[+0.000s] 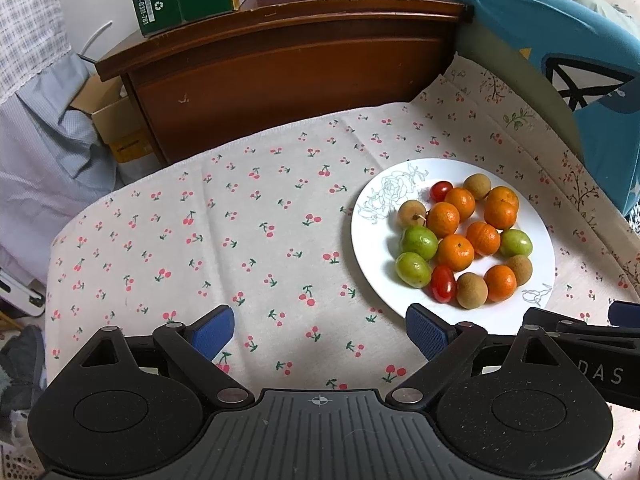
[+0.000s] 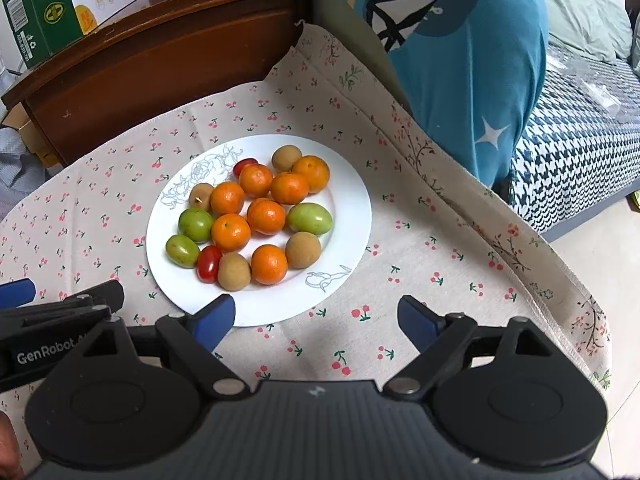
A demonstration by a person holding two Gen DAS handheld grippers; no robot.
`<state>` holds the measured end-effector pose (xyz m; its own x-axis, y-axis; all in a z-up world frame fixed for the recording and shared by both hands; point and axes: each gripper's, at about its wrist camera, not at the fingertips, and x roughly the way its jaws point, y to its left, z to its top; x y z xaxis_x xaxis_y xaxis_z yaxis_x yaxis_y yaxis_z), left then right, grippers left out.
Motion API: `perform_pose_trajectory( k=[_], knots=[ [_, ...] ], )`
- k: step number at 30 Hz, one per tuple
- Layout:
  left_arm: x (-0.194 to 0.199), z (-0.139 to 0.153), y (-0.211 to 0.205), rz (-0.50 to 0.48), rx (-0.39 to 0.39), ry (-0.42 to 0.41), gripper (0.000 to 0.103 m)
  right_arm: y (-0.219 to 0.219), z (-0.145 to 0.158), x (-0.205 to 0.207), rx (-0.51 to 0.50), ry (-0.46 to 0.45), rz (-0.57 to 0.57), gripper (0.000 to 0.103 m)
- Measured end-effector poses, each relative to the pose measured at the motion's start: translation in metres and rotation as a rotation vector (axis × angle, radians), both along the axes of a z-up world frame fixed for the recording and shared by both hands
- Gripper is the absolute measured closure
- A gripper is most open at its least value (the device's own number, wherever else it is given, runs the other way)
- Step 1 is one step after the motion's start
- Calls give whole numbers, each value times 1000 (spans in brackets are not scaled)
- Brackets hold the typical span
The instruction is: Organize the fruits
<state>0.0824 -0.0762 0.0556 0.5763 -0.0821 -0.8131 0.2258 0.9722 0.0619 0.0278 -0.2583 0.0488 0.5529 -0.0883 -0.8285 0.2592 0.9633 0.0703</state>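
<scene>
Cherry-printed cloth (image 1: 240, 220) covered the table where we worked, and on it sat a white plate (image 2: 352, 200) holding all the fruit: small oranges (image 2: 230, 232), green plums (image 2: 310, 218), brown longans (image 2: 303, 250) and red cherry tomatoes (image 2: 209, 263), clustered together and touching. We held our left gripper (image 1: 320, 330) over bare cloth just left of the plate, fingers spread and empty. Our right gripper (image 2: 316, 318) hovered at the plate's near rim, likewise spread, grasping nothing. Behind stood a dark wooden cabinet (image 1: 288, 64) and a blue cushion (image 2: 472, 64).
</scene>
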Motion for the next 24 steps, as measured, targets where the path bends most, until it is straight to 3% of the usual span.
perform_pose_trajectory(
  k=[24],
  knots=[
    [-4, -5, 9, 22, 22, 15, 9, 5, -5, -1, 1, 15, 40, 15]
  ],
)
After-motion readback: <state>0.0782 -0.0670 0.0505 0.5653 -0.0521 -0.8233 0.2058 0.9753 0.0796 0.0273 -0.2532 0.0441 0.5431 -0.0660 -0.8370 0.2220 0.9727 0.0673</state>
